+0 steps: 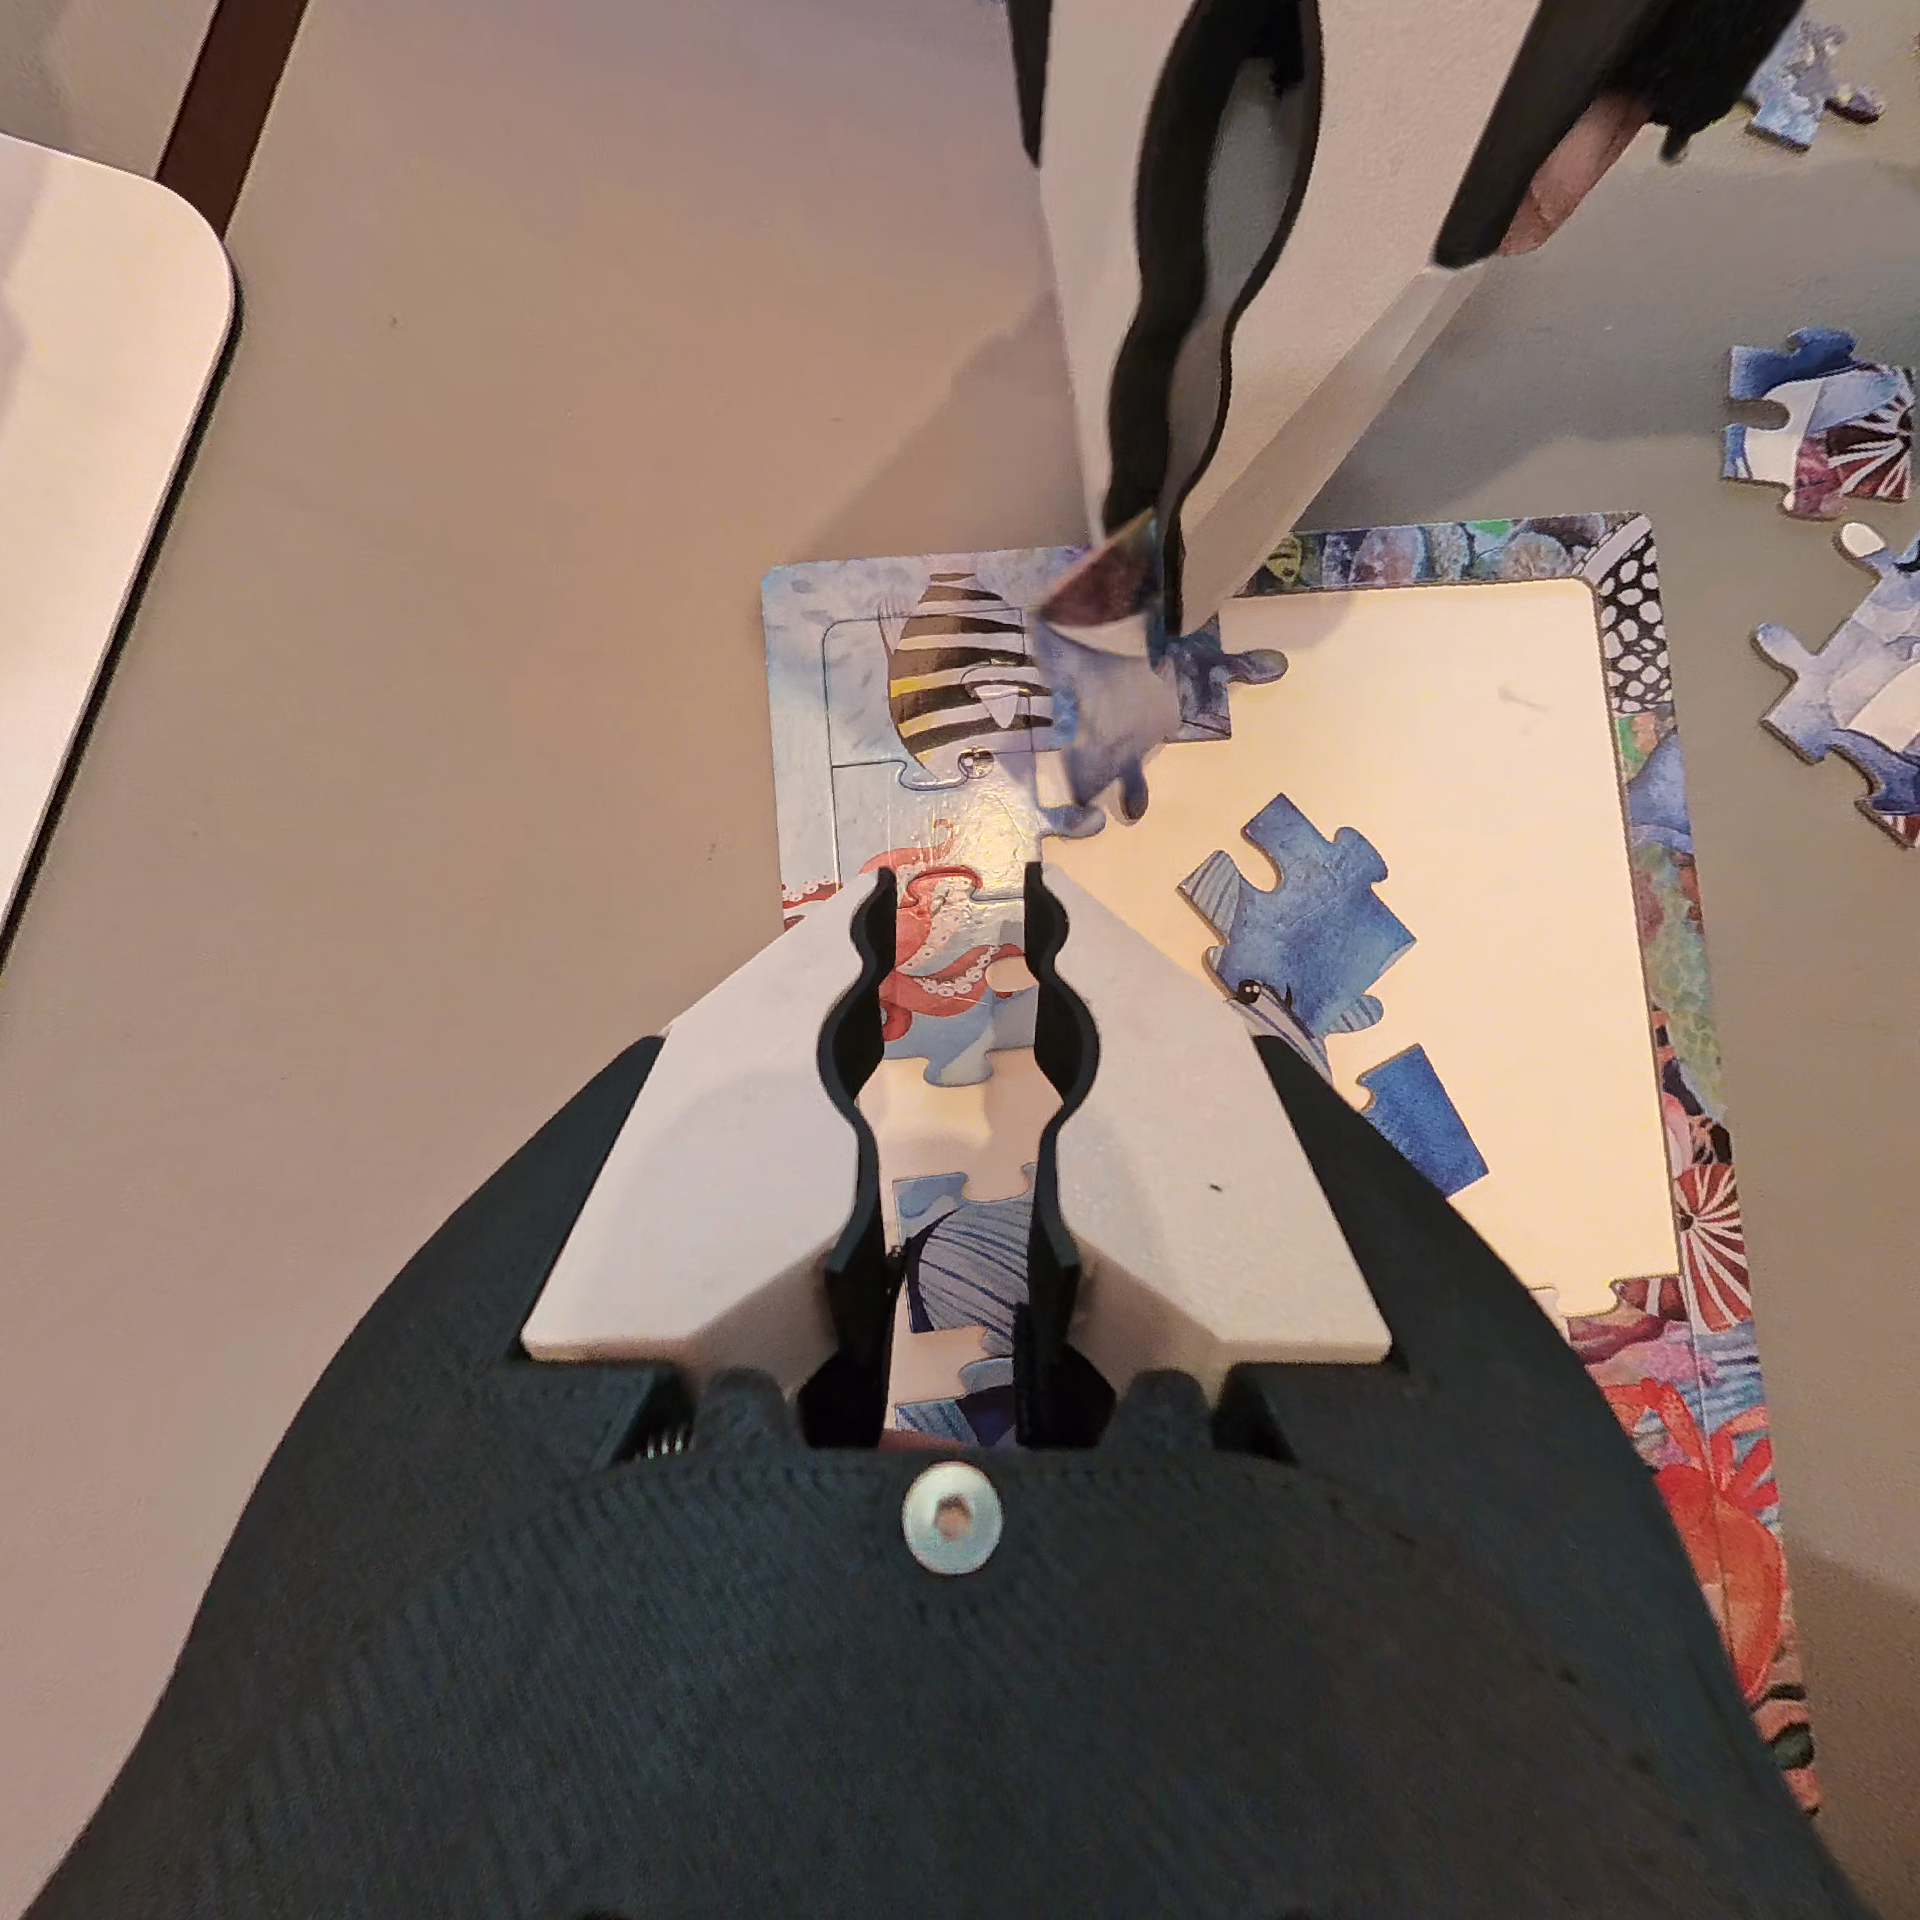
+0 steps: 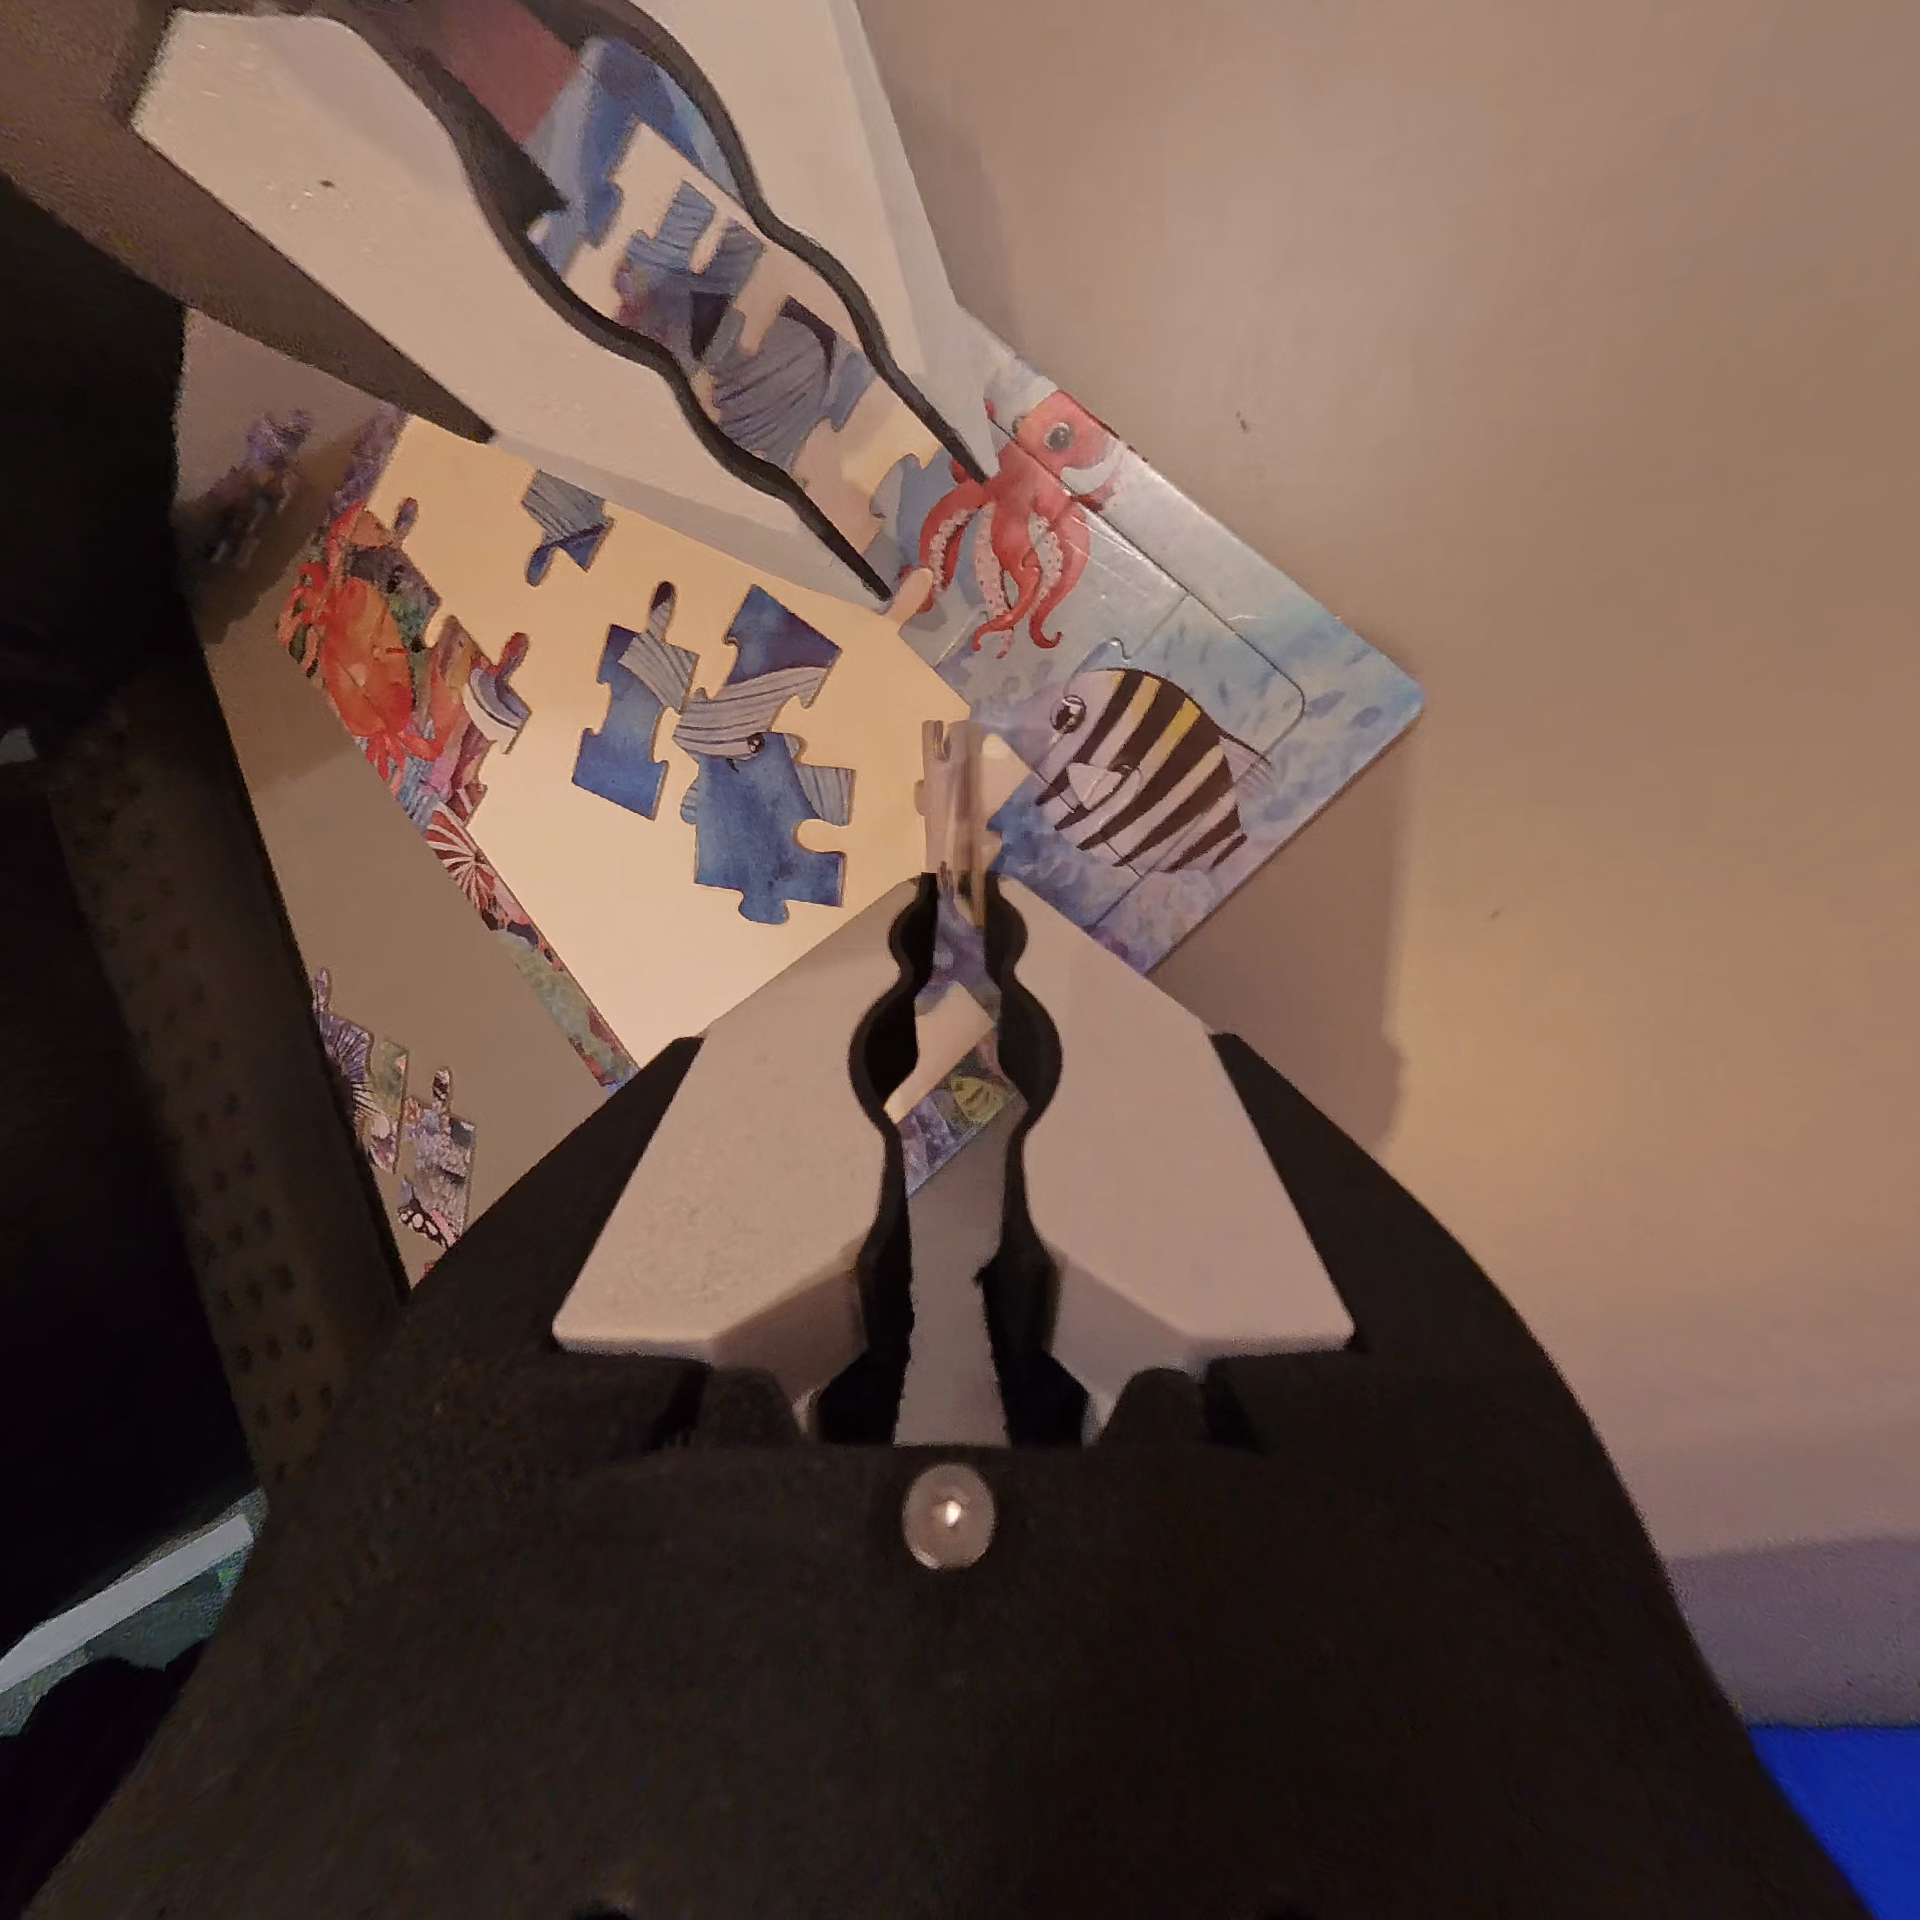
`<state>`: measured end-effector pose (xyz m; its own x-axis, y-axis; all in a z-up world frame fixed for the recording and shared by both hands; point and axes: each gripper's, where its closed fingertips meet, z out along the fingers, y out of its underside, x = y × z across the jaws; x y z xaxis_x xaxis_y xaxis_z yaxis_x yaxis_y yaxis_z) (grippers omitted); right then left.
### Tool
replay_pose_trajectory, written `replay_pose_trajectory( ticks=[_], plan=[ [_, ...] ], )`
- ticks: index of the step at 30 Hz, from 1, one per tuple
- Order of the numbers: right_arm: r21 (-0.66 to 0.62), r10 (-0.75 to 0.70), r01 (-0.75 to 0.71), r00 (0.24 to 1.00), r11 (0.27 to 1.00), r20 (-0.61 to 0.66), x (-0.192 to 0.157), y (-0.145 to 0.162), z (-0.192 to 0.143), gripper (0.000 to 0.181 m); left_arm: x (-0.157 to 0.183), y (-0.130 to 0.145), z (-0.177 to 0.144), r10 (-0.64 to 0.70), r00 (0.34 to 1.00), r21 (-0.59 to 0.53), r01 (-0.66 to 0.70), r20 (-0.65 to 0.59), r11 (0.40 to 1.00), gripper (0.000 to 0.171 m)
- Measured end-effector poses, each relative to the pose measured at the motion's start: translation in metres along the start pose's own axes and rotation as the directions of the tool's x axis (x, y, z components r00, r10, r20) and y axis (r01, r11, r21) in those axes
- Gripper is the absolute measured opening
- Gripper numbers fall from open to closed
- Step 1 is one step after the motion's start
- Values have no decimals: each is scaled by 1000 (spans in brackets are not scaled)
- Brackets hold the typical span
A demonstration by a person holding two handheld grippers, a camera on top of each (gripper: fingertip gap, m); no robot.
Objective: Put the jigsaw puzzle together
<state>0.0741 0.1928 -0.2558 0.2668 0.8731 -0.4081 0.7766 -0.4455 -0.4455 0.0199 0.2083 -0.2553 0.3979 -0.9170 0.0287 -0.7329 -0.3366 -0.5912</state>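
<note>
Beige surface (image 1: 520, 520); puzzle tray (image 1: 1642, 727) lies right of centre, long axis near-to-far; left gripper (image 1: 958, 883) hovers empty, fingers slightly parted, over octopus corner; right gripper (image 1: 1138, 540) pinches blue piece (image 1: 1101, 717) on edge, just beside striped fish (image 1: 956, 665); no readable writing.

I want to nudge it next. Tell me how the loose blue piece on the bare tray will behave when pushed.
The loose blue piece looks like thin, flat card, so it is probably light and stiff. It lies flat on the tray's smooth bare base, so it would likely slide rather than tip or roll. Its knobs may catch on the neighbouring piece.
</note>
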Motion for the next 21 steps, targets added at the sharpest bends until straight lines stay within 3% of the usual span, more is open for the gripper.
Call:
replay_pose_trajectory(
  ticks=[2, 8, 15, 21],
  plan=[
    [-40, 28, -30, 999, 999, -36, 8, 6, 3, 25, 2, 0, 1, 5, 1000, -6, -5, -3, 1000, 23],
    [15, 22, -21, 995, 1000, -96, 12, -2, -15, 33, 5, -5, -1, 28, 1000, -7, -27, 9, 1000, 27],
    [216, 20, 21, 982, 976, -188, 10, -29, -67, 34, 24, -24, -4, 82, 997, 23, -82, -10, 996, 31],
    [431, 43, 82, 961, 899, -272, 5, -53, -124, 30, 83, -63, 13, 197, 971, 104, -184, -134, 977, 33]
  ],
)
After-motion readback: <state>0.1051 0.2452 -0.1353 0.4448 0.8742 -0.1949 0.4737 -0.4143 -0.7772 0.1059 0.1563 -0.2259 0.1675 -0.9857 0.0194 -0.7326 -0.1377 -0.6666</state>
